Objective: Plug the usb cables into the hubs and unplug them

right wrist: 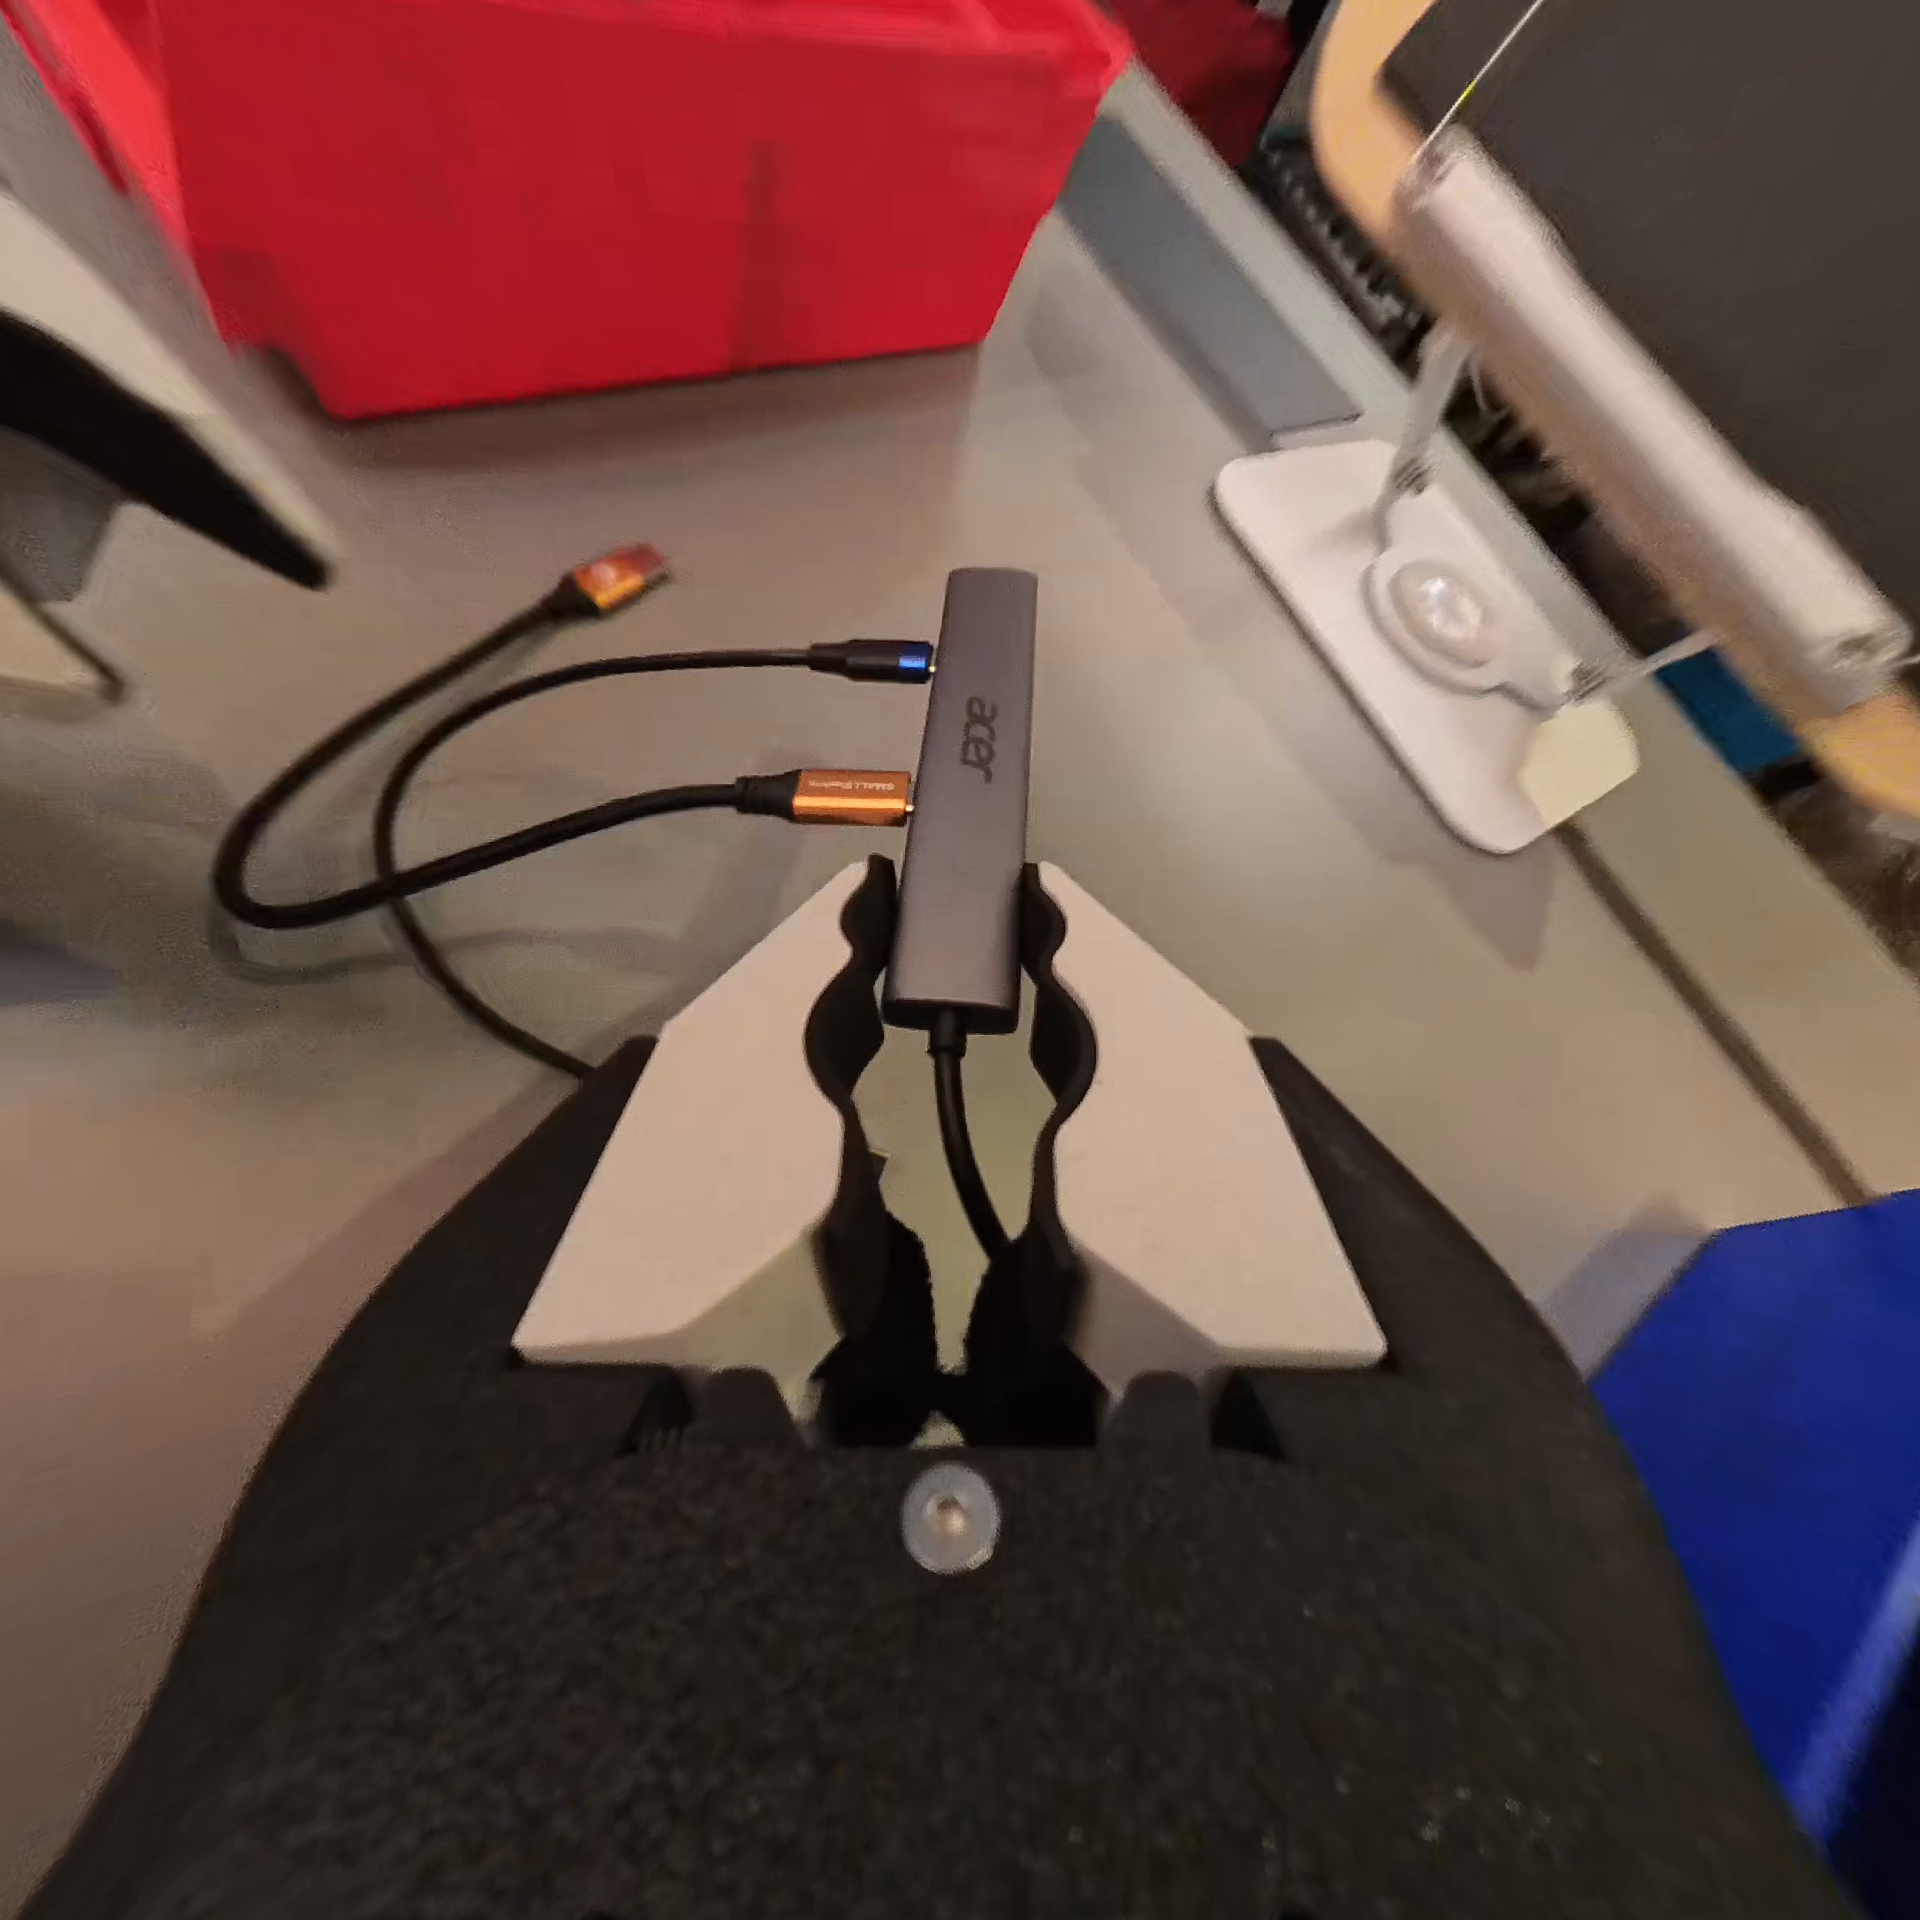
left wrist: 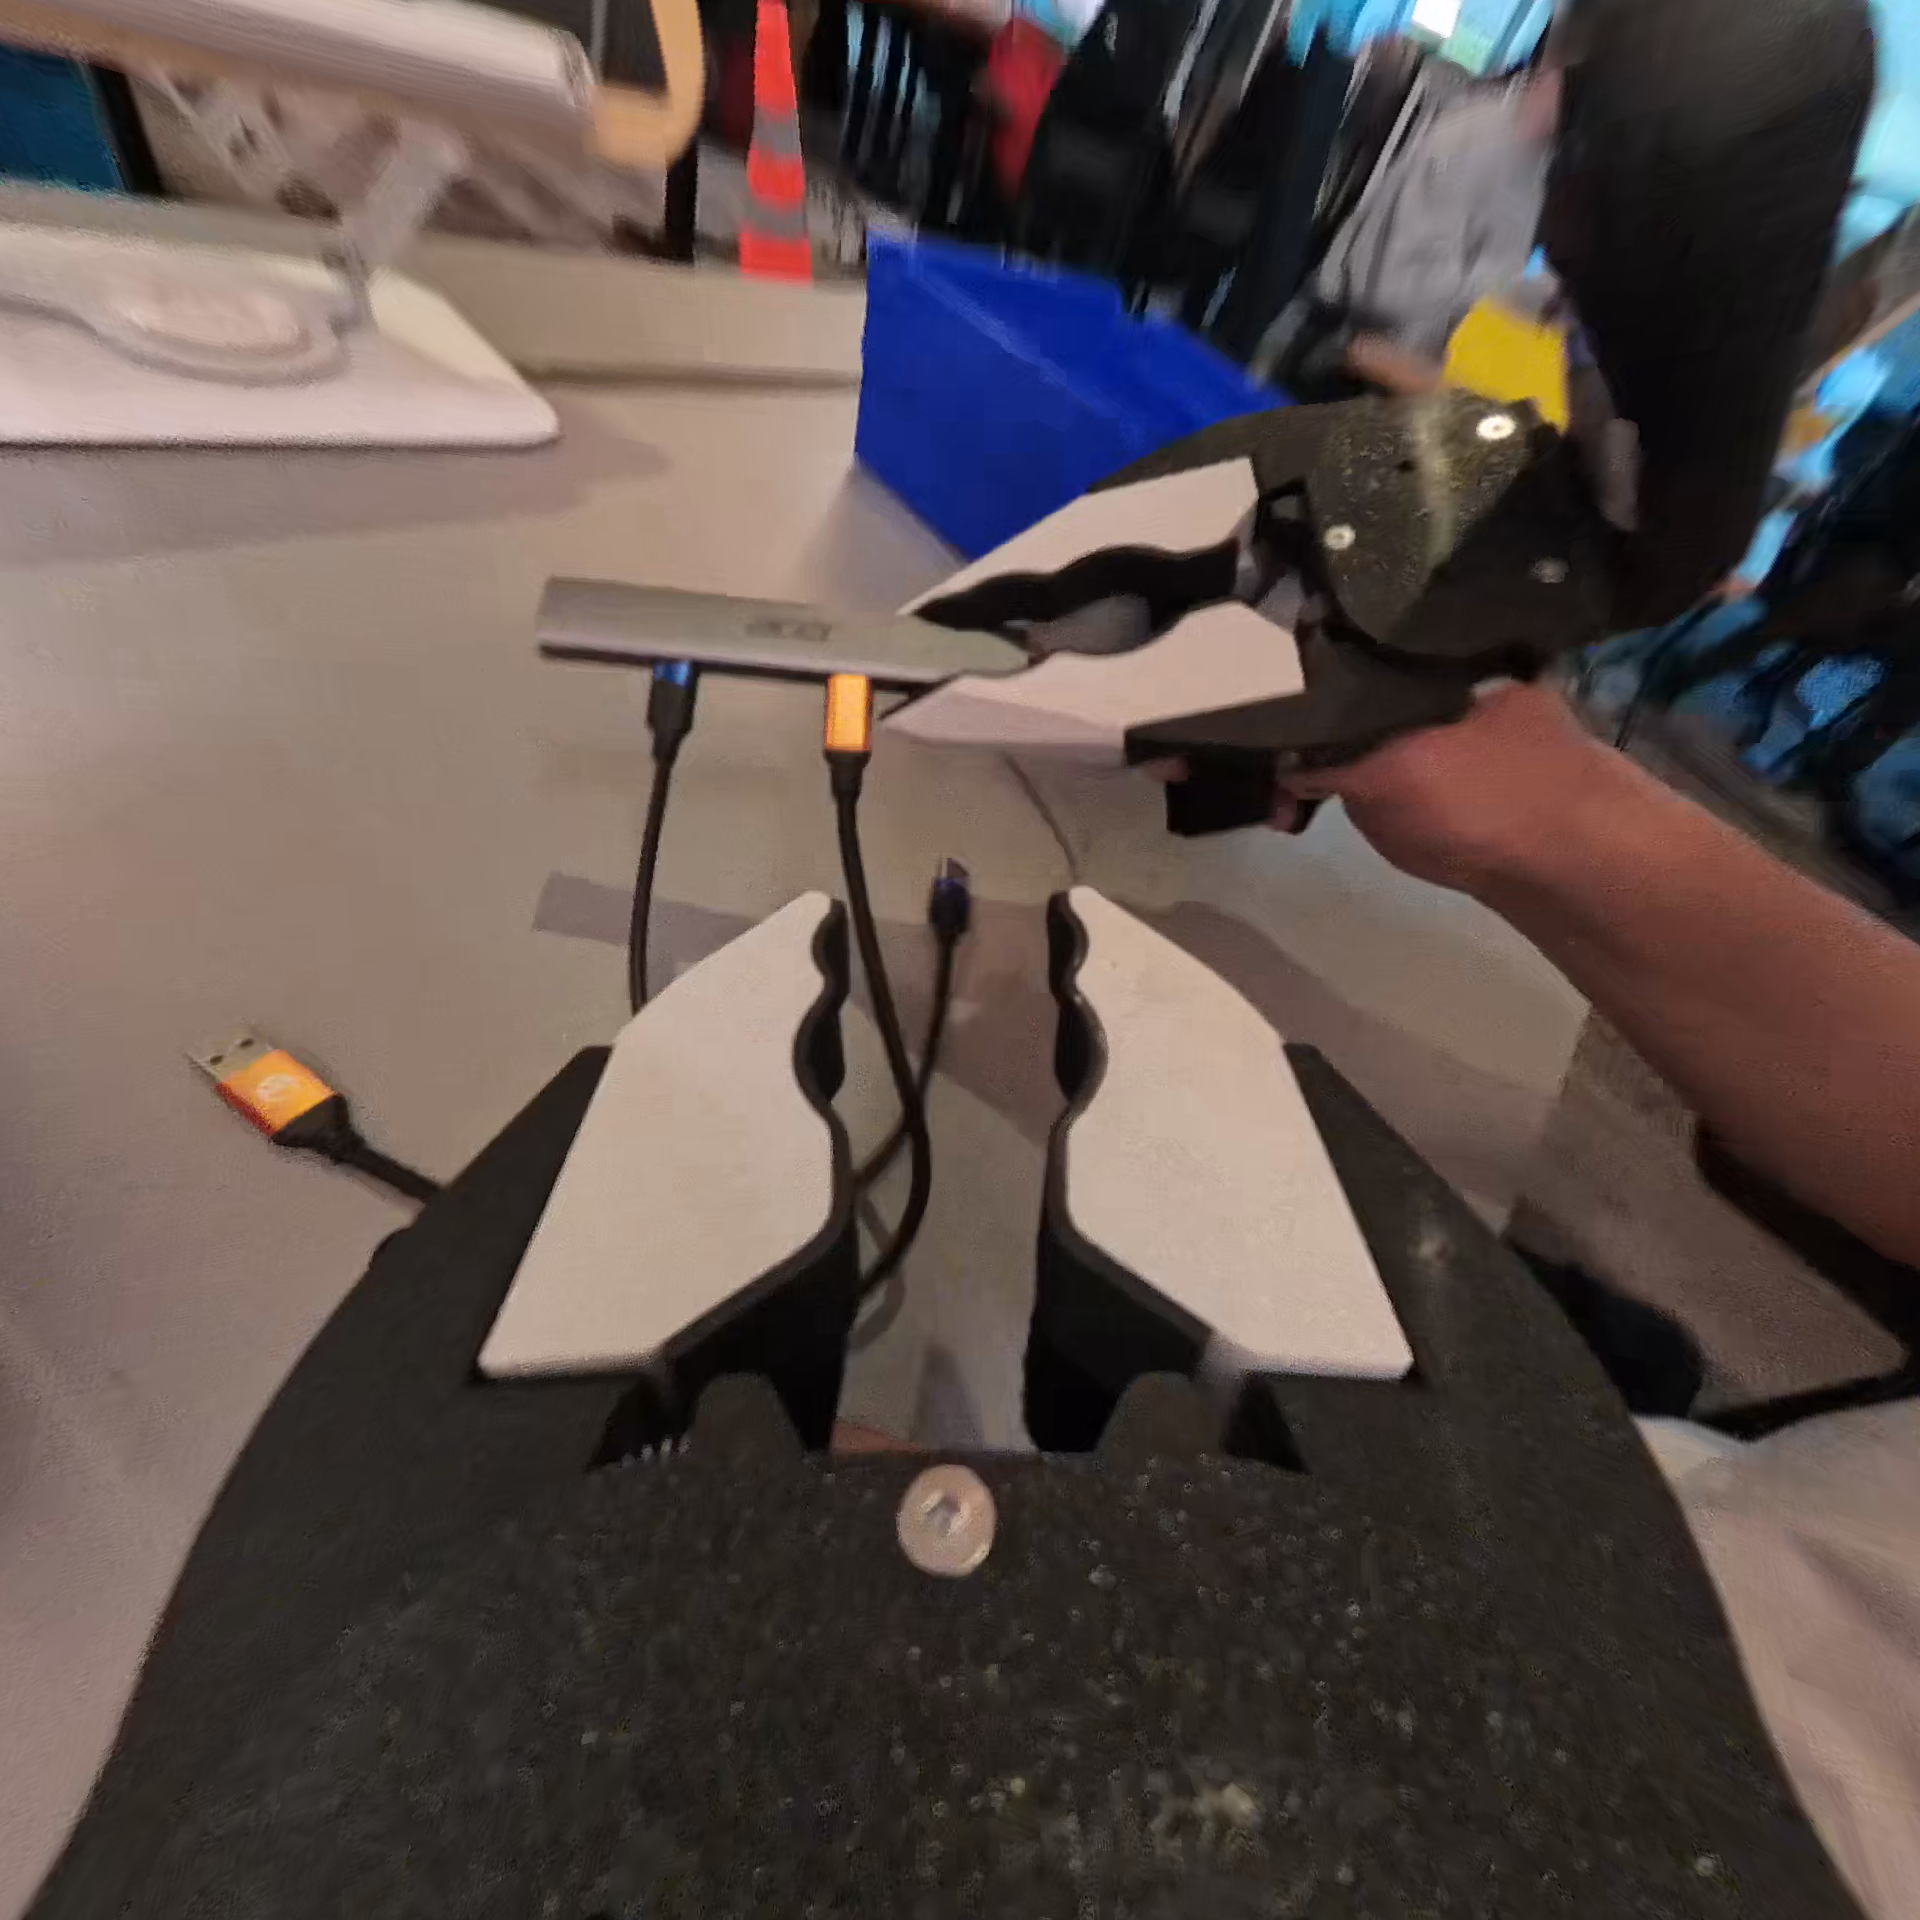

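My right gripper [right wrist: 956, 883] is shut on the near end of a slim grey usb hub [right wrist: 971, 769] and holds it above the table; it also shows in the left wrist view [left wrist: 966, 665]. A blue-collared plug [right wrist: 883, 660] and an orange-collared plug [right wrist: 847, 798] sit in the hub's side ports; the left wrist view shows them too, blue [left wrist: 672, 691] and orange [left wrist: 847, 712]. My left gripper [left wrist: 945, 914] is open and empty, below the hub, with the black cables running between its fingers. A loose blue plug [left wrist: 951, 894] and a loose orange plug [left wrist: 272, 1081] lie on the table.
A blue bin [left wrist: 1018, 395] stands behind the hub at the right. A red bin [right wrist: 582, 187] stands across the grey table. A white stand base [right wrist: 1392, 634] with a clear holder sits to one side. People stand in the blurred background. The grippers' ends are close to 10 cm from one another.
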A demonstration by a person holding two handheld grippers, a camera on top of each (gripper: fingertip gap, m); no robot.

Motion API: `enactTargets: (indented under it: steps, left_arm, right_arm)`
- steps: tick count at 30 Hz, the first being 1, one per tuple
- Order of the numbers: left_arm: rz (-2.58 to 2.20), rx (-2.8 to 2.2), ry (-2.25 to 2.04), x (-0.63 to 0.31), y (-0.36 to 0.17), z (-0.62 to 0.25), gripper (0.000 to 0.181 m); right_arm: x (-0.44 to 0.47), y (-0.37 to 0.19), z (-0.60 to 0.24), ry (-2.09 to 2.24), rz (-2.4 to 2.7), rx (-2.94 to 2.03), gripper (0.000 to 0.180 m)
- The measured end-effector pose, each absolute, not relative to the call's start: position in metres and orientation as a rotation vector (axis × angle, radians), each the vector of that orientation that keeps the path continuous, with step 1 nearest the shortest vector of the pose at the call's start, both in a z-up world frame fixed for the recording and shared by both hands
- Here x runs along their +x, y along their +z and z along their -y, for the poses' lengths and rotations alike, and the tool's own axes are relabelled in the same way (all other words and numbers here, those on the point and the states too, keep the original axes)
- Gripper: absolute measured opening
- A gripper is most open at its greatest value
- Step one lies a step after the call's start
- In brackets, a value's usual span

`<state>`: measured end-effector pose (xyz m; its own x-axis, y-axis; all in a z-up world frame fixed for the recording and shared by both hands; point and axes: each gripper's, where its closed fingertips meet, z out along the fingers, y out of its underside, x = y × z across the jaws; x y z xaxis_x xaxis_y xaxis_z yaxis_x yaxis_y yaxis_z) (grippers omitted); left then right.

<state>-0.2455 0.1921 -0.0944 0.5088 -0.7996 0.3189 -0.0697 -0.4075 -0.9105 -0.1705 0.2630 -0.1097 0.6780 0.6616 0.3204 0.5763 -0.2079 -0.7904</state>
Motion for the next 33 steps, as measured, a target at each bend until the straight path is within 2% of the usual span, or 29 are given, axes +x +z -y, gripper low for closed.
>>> enactTargets:
  steps: [2,5,10,14,18,23,28,33]
  left_arm:
    - [-0.676,-1.747,-1.002,-0.262,-0.086,-0.183,0.036]
    - [-0.669,-1.797,-0.967,-0.282,-0.109,-0.177,0.036]
    - [-0.712,-1.877,-0.964,-0.289,-0.125,-0.181,0.034]
    - [-0.739,-1.882,-0.942,-0.288,-0.127,-0.181,0.032]
    - [-0.749,-1.892,-0.946,-0.284,-0.128,-0.179,0.031]
    - [-0.758,-1.895,-0.934,-0.285,-0.128,-0.177,0.030]
    - [-0.761,-1.906,-0.923,-0.288,-0.131,-0.180,0.029]
    - [-0.772,-1.930,-0.948,-0.286,-0.136,-0.178,0.029]
  right_arm:
    - [-0.156,-0.068,-0.268,0.098,0.995,-1.828,0.023]
    - [-0.113,0.020,-0.275,0.034,1.004,-1.732,0.023]
    - [0.018,0.151,-0.294,-0.314,0.891,-1.711,0.023]
    - [0.126,0.188,-0.321,-0.742,0.831,-1.733,0.023]
    - [0.187,0.169,-0.348,-1.040,0.800,-1.744,0.022]
    - [0.191,0.071,-0.361,-1.105,0.963,-1.844,0.023]
    - [0.166,-0.006,-0.359,-0.931,1.095,-1.948,0.023]
    - [0.146,-0.053,-0.354,-0.686,1.215,-2.130,0.023]
